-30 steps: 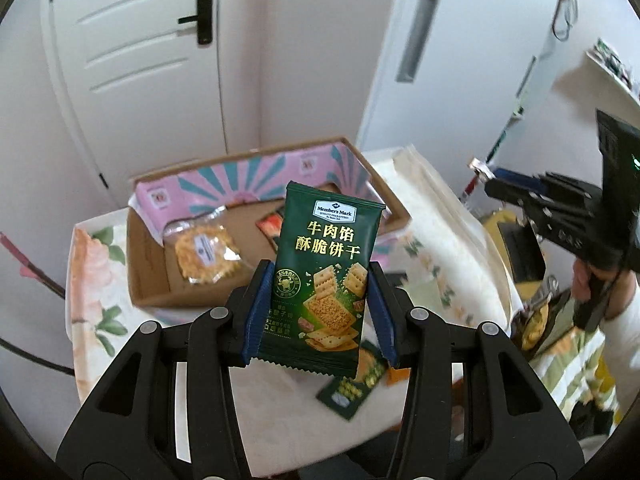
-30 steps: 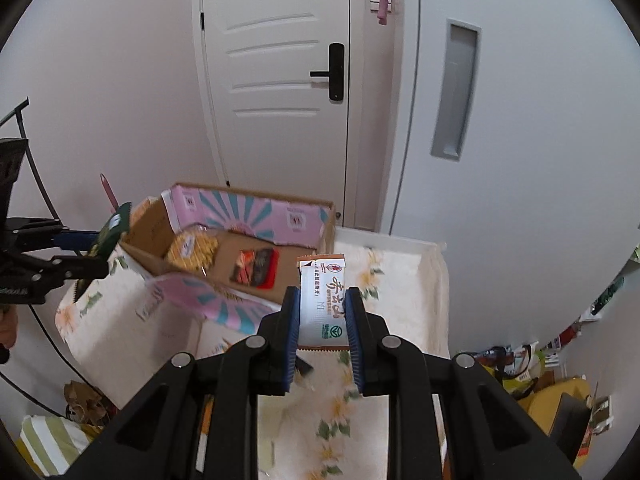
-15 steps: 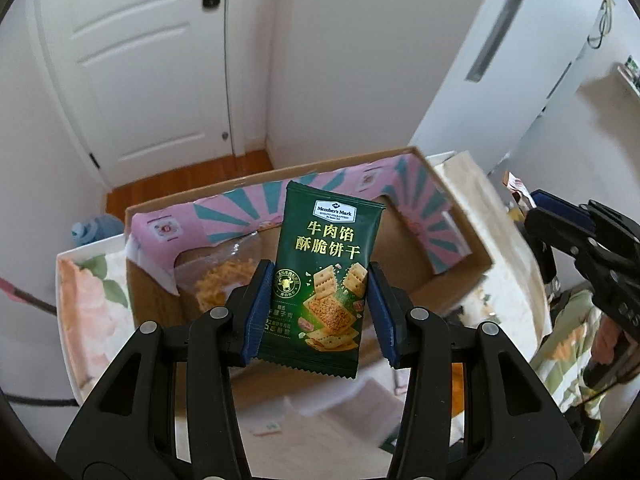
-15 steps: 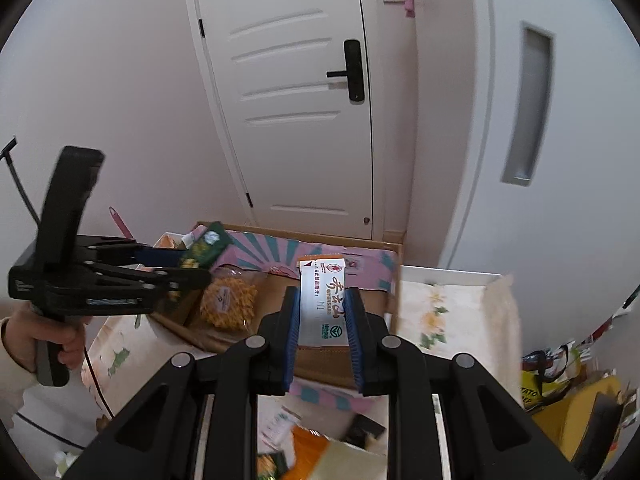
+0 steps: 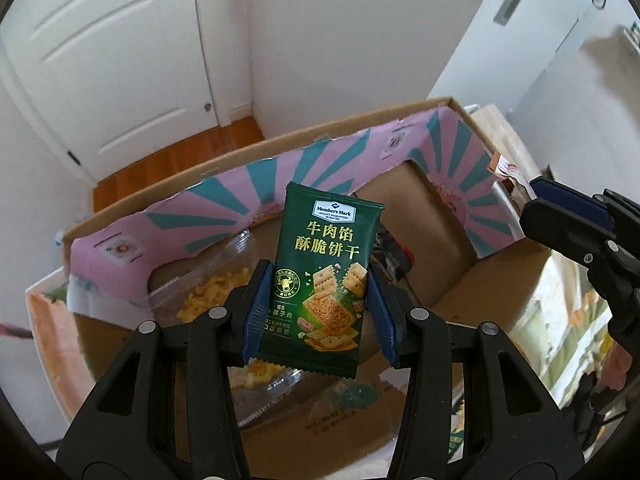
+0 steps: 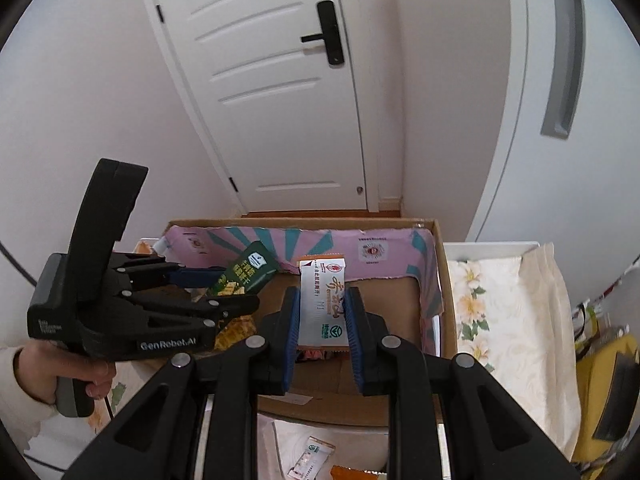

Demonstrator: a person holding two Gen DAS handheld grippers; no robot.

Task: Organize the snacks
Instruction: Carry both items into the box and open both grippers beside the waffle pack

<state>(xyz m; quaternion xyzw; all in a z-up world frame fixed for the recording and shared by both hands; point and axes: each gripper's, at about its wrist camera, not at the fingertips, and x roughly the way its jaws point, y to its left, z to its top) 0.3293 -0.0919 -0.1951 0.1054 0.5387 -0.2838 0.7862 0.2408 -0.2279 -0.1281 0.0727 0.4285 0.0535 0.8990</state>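
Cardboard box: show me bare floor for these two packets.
In the cardboard box with pink lining, bare brown floor lies in the right half, between the red-black wrapper and the right wall. The left half is crowded by the clear bag of yellow snacks.

The desk (image 6: pixel 504 320) wears a floral cloth, and an open cardboard box (image 6: pixel 448 300) (pink and teal lining inside) sits right on it. Near the desk's front edge, a small white packet (image 6: pixel 310 454) and something orange (image 6: pixel 348 473) lie on the cloth.
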